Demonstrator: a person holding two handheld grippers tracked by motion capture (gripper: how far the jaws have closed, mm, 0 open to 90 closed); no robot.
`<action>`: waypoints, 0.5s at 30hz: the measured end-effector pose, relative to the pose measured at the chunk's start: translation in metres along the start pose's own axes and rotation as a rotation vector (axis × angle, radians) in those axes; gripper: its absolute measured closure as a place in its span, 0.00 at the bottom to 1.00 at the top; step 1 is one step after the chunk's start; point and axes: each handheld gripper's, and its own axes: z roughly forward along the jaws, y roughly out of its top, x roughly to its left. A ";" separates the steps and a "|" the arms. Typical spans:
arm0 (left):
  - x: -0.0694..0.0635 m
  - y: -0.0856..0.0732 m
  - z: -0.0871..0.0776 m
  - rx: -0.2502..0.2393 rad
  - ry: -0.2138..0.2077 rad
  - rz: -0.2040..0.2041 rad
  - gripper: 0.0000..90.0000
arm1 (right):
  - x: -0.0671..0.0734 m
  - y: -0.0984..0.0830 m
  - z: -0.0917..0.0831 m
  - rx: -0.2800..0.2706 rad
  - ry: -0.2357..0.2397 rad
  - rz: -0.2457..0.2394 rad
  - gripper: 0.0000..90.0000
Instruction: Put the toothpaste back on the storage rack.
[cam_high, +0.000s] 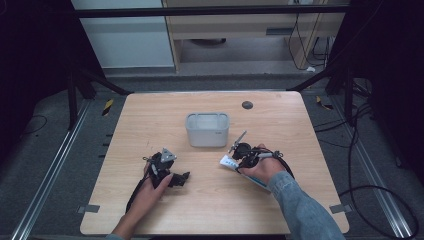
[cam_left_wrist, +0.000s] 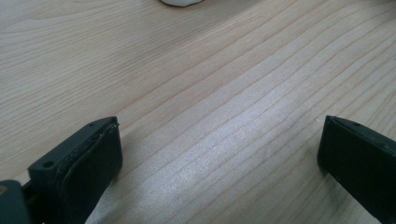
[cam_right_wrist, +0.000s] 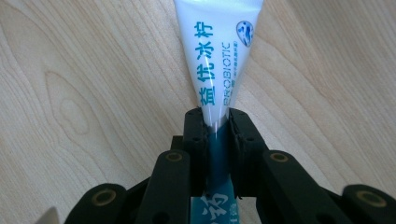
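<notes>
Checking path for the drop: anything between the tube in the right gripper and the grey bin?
Nothing: in the high view, bare wooden table separates the toothpaste tube, clamped in the right gripper, from the grey bin.

I see a pale wooden table (cam_high: 150, 125), its grain fine and its finish smooth with a soft sheen. The toothpaste tube (cam_right_wrist: 219, 56) looks like glossy white plastic. The right gripper (cam_right_wrist: 217, 135) has matt black plastic jaws. The tub (cam_high: 207, 130) near the table's far edge seems matt, translucent plastic.
</notes>
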 end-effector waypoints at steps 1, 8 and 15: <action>0.000 0.000 0.000 0.000 0.000 0.000 0.00 | 0.000 0.000 -0.002 -0.014 0.003 0.011 0.88; 0.000 0.000 0.000 0.000 -0.001 0.003 0.00 | 0.002 0.001 -0.026 -0.109 0.002 0.046 0.88; 0.000 0.000 0.000 0.000 -0.001 0.004 0.00 | -0.005 0.000 -0.043 -0.160 -0.019 0.087 0.89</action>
